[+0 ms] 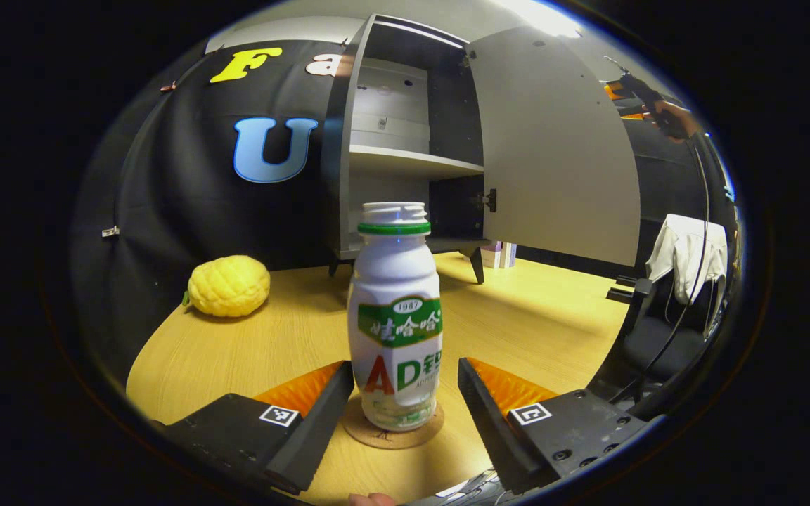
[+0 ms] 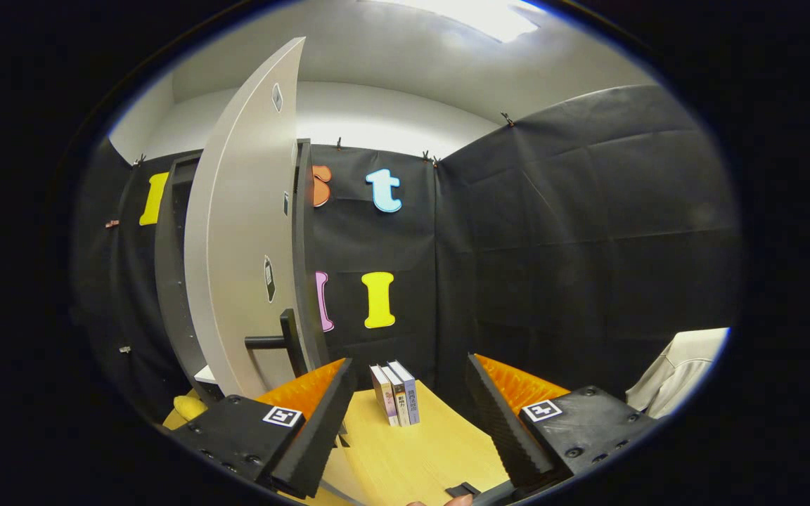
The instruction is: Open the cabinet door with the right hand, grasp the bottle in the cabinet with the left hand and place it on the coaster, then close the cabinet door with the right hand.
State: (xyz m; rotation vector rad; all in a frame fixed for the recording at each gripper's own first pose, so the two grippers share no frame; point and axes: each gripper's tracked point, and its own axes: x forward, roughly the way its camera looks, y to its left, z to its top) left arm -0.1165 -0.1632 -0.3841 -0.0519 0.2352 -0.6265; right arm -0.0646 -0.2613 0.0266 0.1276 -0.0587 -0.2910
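Bottle [image 1: 396, 330] white, green collar, upright on coaster [image 1: 391, 430] | left tongs [image 1: 405, 393] spread | right tongs [image 2: 412, 400] spread

Premises: a staged recording booth inside an office-type room. Black cloth wall [image 2: 588, 232] is clipped up around a wood-grain desk [image 1: 531, 316]. White ceiling with a light panel [image 2: 475, 14] at 12 o'clock. An office chair [image 1: 658, 330] draped with pale clothing stands at 3 o'clock; small grey cabinet [image 1: 405, 161] and books [image 2: 396, 393] as props.
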